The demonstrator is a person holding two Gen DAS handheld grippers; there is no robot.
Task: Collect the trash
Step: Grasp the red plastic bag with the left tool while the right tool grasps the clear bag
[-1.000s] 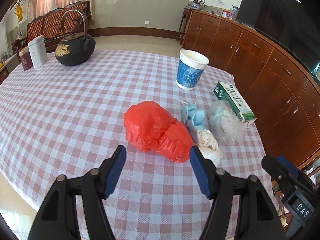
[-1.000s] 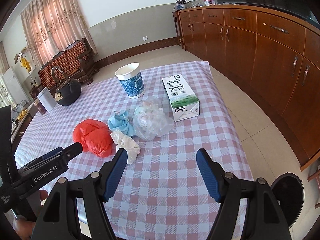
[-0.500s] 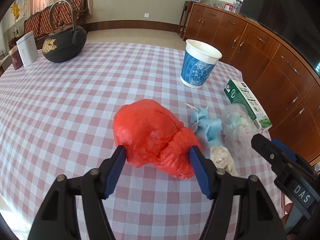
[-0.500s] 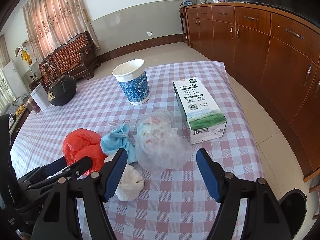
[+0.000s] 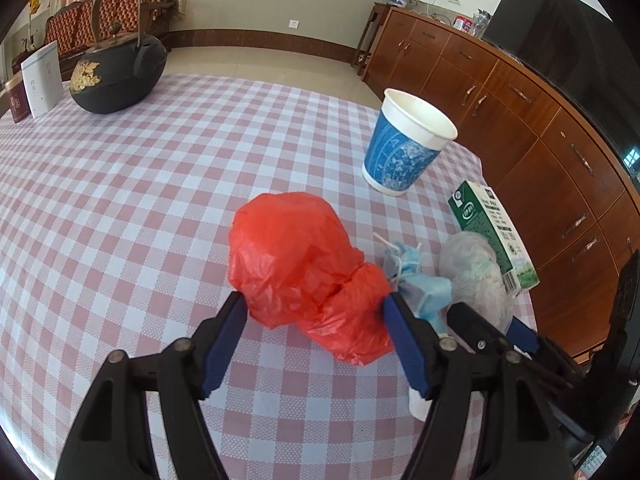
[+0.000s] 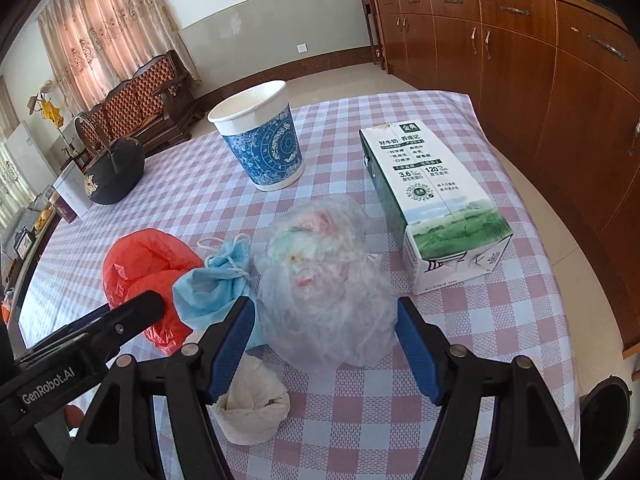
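Note:
A crumpled red plastic bag lies on the checked tablecloth; my left gripper is open with its fingers on either side of the bag's near end. A clear plastic bag of trash lies between the open fingers of my right gripper. A blue face mask sits between the two bags, and a white paper wad lies under the right gripper's left finger. A milk carton lies on its side to the right. A blue paper cup stands behind.
A black teapot and white and dark red boxes stand at the table's far left. Wooden cabinets run along the right. A dark bin is on the floor off the table's right edge.
Both grippers have moved forward and down. The left one now has the red bag between its fingers, the right one the clear bag. Both stayed open.

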